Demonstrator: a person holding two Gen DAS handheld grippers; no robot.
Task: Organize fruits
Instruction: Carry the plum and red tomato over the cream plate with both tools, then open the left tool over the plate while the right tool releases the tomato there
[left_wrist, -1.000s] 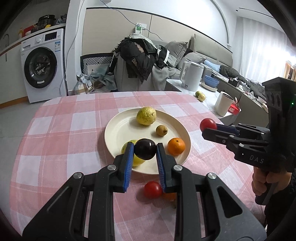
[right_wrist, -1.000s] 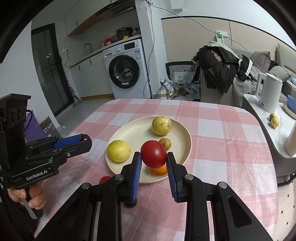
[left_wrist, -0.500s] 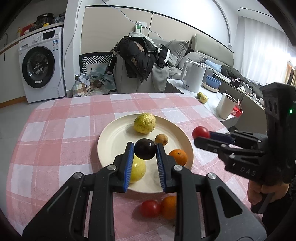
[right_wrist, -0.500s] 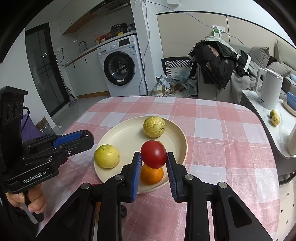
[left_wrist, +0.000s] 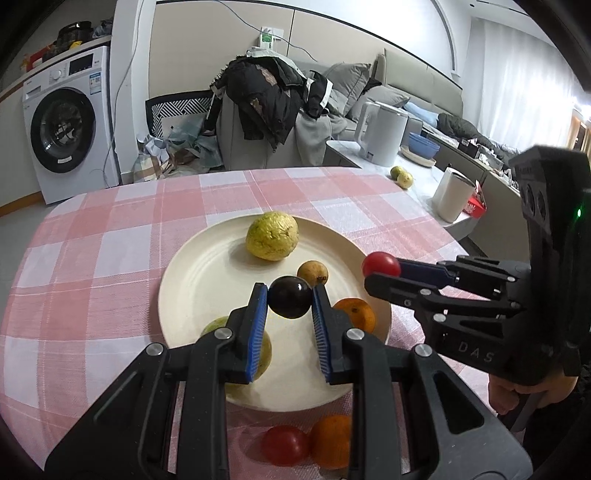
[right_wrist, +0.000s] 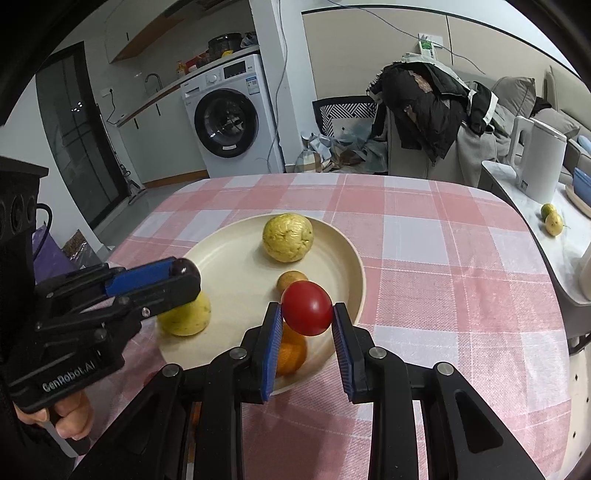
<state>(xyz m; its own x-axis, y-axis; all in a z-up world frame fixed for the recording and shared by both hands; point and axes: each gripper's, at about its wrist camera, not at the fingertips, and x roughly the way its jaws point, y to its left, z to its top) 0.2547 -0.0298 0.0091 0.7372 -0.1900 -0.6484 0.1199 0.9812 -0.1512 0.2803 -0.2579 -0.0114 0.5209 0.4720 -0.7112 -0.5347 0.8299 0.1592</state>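
So we've got both grippers loaded over the cream plate (left_wrist: 192, 280). Our left gripper (left_wrist: 289, 303) has its jaws clamped on a dark purple fruit (left_wrist: 289, 302), probably a passion fruit, hanging above the near half of the plate. Our right gripper (right_wrist: 307, 316) has its jaws closed on a red tomato (right_wrist: 306, 307), up over the plate's right rim.

What could go wrong: both things are round and slick, pinched only by flat pads, so a squeeze that slips could pop either one out. Let go from up here and it probably rolls, knocks the other fruit about, or runs off the plate onto the checked worktop (left_wrist: 92, 254). The two grippers are also fairly near each other, so they could bump.

Count on the plate: two yellow-green guavas (left_wrist: 272, 235), one small brown fruit (left_wrist: 312, 272), one orange (left_wrist: 355, 314). Off the plate on the near side: one more tomato (left_wrist: 285, 444) and one more orange (left_wrist: 331, 440), touching. Two small fruits sit on the side counter.
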